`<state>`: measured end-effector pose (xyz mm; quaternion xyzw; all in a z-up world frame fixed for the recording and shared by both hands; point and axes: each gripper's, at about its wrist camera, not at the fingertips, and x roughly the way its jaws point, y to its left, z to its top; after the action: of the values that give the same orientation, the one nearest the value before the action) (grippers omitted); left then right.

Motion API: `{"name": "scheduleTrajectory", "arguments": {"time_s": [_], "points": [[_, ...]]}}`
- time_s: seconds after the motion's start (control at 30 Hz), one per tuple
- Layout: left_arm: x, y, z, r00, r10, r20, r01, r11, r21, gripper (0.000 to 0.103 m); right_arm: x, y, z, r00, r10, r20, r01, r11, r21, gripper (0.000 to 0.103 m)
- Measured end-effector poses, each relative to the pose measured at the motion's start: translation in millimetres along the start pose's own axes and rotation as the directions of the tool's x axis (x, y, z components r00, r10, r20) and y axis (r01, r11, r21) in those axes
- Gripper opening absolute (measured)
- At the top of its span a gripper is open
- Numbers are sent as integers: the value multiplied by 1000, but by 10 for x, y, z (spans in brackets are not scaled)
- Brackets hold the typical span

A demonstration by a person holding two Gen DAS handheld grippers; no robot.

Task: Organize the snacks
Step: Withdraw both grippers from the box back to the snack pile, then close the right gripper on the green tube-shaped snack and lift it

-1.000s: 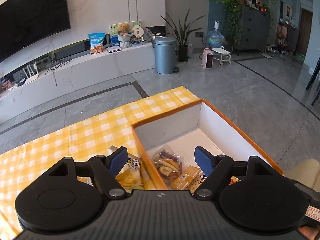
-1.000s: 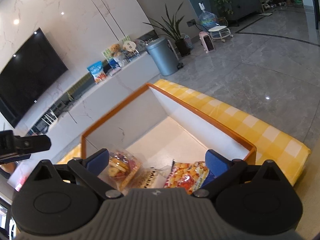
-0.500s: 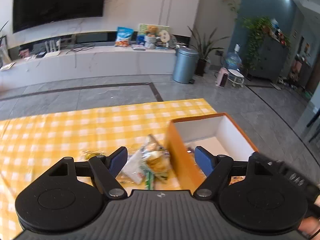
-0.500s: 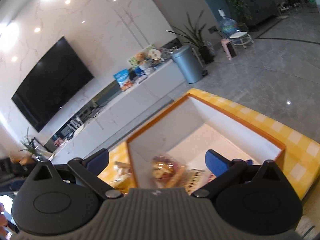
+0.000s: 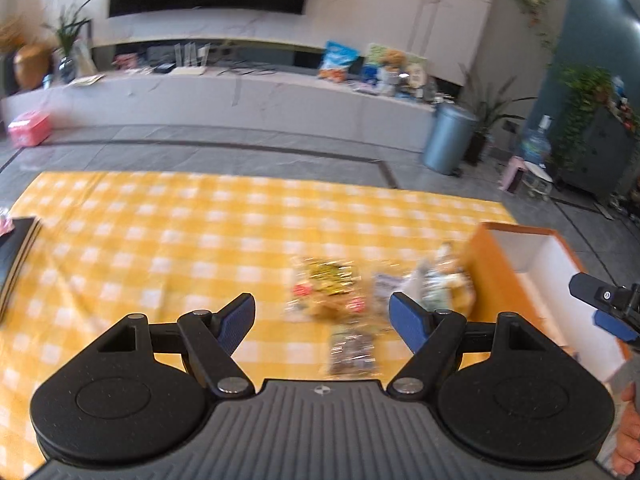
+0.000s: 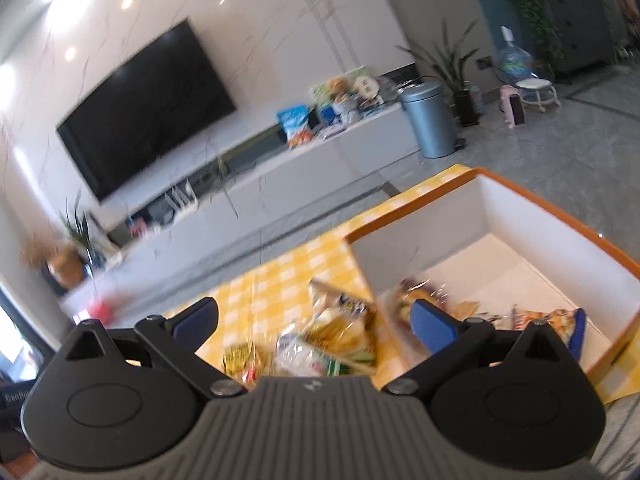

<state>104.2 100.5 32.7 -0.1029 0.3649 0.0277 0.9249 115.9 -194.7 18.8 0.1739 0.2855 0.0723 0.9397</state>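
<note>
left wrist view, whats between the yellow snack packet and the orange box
Between the yellow snack packet and the orange box, blurred clear snack bags lie on the checked cloth, seen in the left wrist view.

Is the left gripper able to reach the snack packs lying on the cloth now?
Probably yes: the left gripper is open and empty, the snack packs lie uncovered on the cloth ahead of its fingers.

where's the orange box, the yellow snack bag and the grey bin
orange box (image 6: 516, 222), right wrist view, on its white inner far wall
yellow snack bag (image 5: 329, 275), left wrist view, on the middle of the blurred bag on the cloth
grey bin (image 6: 426, 122), right wrist view, on the side of its body
</note>
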Motion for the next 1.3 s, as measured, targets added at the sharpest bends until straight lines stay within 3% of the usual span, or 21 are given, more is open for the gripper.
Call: {"name": "scheduleTrajectory", "arguments": {"time_s": [0.1, 0.2, 0.37, 0.53, 0.67, 0.73, 0.87, 0.93, 1.07, 1.23, 1.3], "points": [[74, 237, -72, 1000, 4, -8, -5, 999, -33, 90, 168, 242, -129, 999, -19, -30, 17, 997, -71, 100], [186, 412, -144, 1000, -2, -31, 0, 998, -66, 90, 331, 339, -275, 997, 29, -68, -34, 997, -74, 100], [419, 542, -323, 997, 6, -73, -10, 998, -58, 90, 534, 556, -491, 997, 79, -16, -81, 971, -227, 100], [689, 655, -423, 989, 20, -145, -34, 995, -94, 88, 967, 568, -728, 992, -38, -124, 13, 980, -199, 100], [801, 651, -489, 984, 6, -177, -24, 995, -102, 88, 1266, 487, -956, 980, -152, -132, 114, 958, -262, 98], [848, 622, -512, 981, -1, -194, -18, 995, -95, 88, 1374, 402, -1027, 968, -199, -152, 153, 952, -266, 86], [911, 544, -563, 977, 4, -213, -25, 995, -95, 88, 1508, 242, -1054, 960, -188, -208, 153, 973, -173, 80], [928, 511, -584, 975, -8, -220, -12, 996, -93, 88, 1543, 212, -1068, 957, -191, -218, 159, 975, -158, 66], [945, 422, -616, 973, -16, -232, -1, 997, -77, 88, 1567, 214, -1090, 954, -224, -197, 188, 964, -185, 52], [929, 369, -621, 972, -8, -234, -9, 998, -70, 88, 1539, 255, -1097, 948, -249, -198, 194, 946, -262, 22], [903, 361, -609, 974, -10, -228, -6, 997, -72, 88, 1527, 266, -1104, 946, -254, -201, 193, 940, -282, 22]]}}
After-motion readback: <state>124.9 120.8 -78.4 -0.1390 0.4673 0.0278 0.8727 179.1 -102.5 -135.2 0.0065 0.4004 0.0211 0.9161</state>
